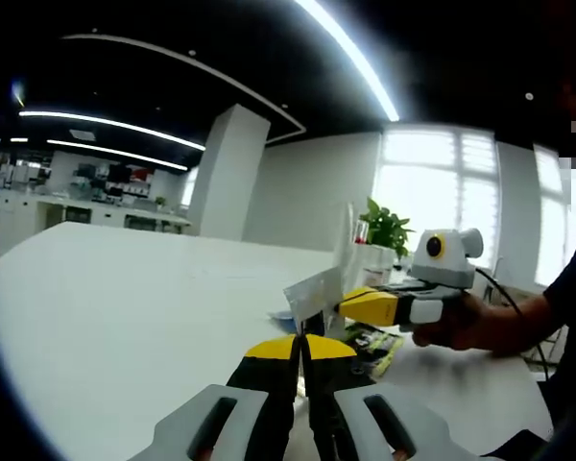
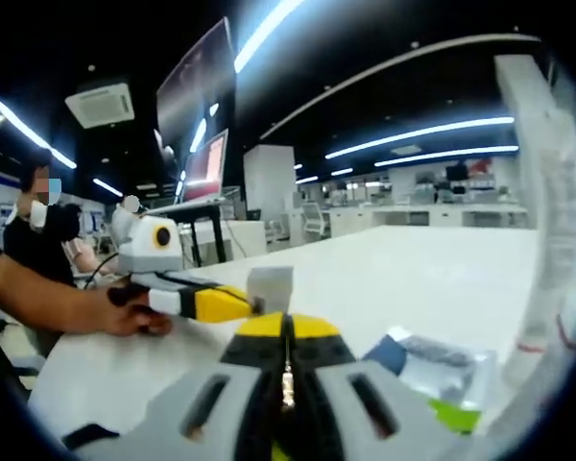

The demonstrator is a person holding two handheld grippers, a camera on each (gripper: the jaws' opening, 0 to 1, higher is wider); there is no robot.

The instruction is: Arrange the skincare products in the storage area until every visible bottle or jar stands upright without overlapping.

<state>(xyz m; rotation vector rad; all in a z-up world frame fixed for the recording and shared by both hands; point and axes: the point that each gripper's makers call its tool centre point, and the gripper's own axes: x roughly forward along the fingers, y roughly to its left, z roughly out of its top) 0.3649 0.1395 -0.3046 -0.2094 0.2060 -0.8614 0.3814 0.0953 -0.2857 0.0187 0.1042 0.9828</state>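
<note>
While both tools clamp the small flat silvery-white sachet (image 1: 314, 293), it hangs upright above the white desk (image 1: 125, 307).
Left tool (image 1: 302, 348) and right tool (image 2: 286, 327) each look clenched on a sachet edge; better to free one before lowering it. Beside them lies a crumpled clear plastic pack (image 2: 432, 370), its contents blurred; the sachet's label is unreadable.

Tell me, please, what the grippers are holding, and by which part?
Both seem to pinch one thin pale piece: the left gripper at its lower edge, the right gripper at its side. What it is cannot be told.
</note>
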